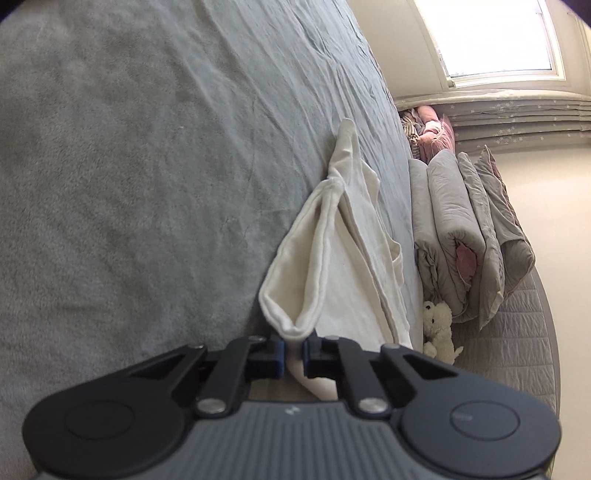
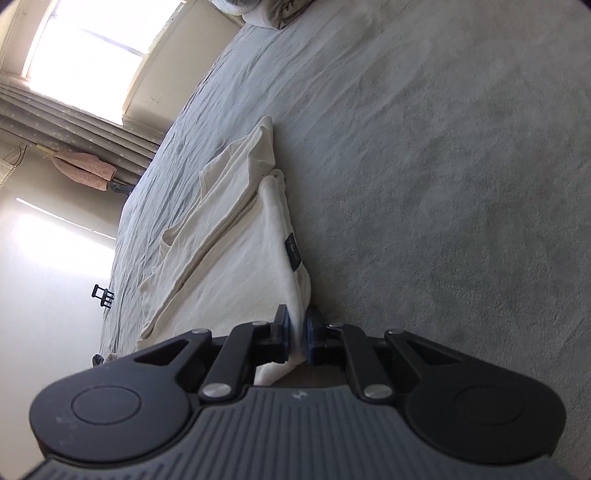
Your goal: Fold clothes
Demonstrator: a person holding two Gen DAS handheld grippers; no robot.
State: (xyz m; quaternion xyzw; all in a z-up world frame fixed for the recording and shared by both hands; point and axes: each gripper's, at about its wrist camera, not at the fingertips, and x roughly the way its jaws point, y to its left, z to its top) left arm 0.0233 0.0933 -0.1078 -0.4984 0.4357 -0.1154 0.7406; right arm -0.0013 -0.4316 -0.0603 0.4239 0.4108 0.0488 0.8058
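A cream white garment [image 1: 343,254] lies partly folded on the grey bed cover [image 1: 147,166], its layers stretching away from me. My left gripper [image 1: 293,356] is shut on its near folded edge. In the right wrist view the same cream garment [image 2: 236,243] shows a small dark label [image 2: 293,254] near its edge. My right gripper [image 2: 295,334] is shut on the garment's near corner, low over the bed cover [image 2: 424,184].
Folded grey quilts [image 1: 465,229] are stacked beside the bed, with a white plush toy [image 1: 439,328] below them. Pink clothes [image 1: 430,129] lie under the window [image 1: 495,37]. A pink item [image 2: 83,170] hangs by the curtain; bedding [image 2: 273,14] lies at the bed's far end.
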